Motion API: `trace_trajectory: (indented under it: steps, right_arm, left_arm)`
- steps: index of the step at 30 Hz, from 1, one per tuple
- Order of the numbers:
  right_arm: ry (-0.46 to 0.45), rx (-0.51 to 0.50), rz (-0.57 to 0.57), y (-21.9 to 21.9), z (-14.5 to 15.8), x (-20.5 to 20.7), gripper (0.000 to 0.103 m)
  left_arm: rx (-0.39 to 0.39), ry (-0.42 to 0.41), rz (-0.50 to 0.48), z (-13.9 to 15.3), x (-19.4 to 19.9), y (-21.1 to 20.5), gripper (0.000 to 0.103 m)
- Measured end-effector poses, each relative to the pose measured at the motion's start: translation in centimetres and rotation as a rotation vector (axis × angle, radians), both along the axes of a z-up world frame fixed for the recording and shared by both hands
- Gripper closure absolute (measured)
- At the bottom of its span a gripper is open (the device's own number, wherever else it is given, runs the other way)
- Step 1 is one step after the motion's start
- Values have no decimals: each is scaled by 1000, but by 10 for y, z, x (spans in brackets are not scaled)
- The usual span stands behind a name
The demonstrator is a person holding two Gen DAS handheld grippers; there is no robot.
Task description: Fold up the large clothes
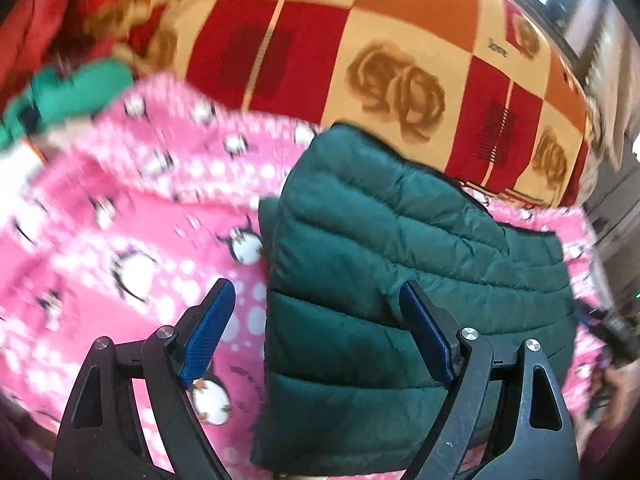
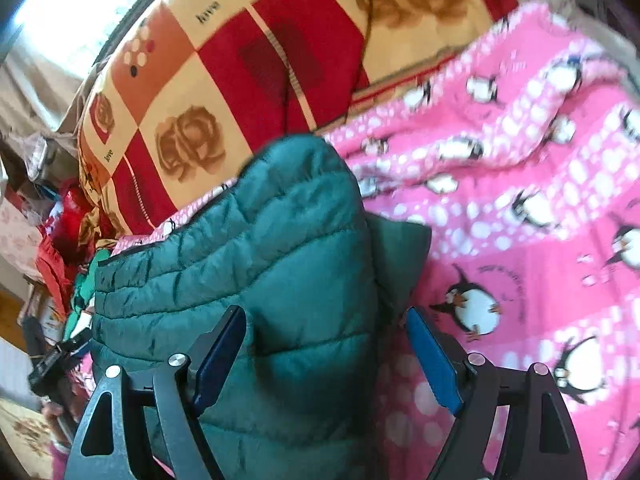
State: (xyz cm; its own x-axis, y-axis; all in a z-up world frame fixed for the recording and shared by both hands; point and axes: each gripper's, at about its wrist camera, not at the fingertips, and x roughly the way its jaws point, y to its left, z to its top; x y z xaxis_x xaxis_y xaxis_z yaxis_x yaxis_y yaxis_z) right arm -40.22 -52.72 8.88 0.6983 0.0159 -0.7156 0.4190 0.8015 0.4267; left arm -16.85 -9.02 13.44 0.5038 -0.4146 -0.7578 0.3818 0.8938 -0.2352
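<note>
dark green puffer jacket (image 1: 400, 260) here, quilted in horizontal channels, slightly shiny nylon-looking shell with lots of little creases, already bunched into a thick folded slab with a rounded top end. it's lying on a fuzzy pink fleece blanket (image 1: 120, 208) printed with penguins and white dots, and that sits over a patchwork-look bedcover (image 1: 400, 60) in red, orange and cream squares with brown roses and the word "love" on it. some red and bright green clothes (image 1: 72, 96) are piled off in the far corner, pretty blurry. left gripper (image 1: 316, 332): jaws spread wide, blue textured pads on black arms, nothing pinched. the jacket's left edge falls between them, so one pad hangs over the pink fleece and the other over the green quilting; can't tell if either actually touches the fabric. right gripper (image 2: 326, 356): jaws spread as well, and the jacket (image 2: 260, 260) fills most of the gap, its right edge landing just inside the right-hand pad, with the blanket (image 2: 520, 220) beyond it. the left-hand pad looks sunk into a crease of the puffy fabric, but nothing is clamped. the other gripper shows blurrily at the left edge of that view.
</note>
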Motion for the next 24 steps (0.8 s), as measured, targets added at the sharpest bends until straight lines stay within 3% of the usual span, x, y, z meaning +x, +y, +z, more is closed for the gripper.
trace_trajectory:
  steps: [7,14,24]
  right_arm:
    - [-8,-142,-10,49,36,-9,19]
    - [-14,-274,2,110,35,5,19]
    - [-5,-310,16,150,22,19,19]
  left_arm:
    - [97,-114,-6,14,-40,-32,18]
    - [151,-195,-13,10,-72,-68,18]
    - [164,-260,9,8,-93,-82,19]
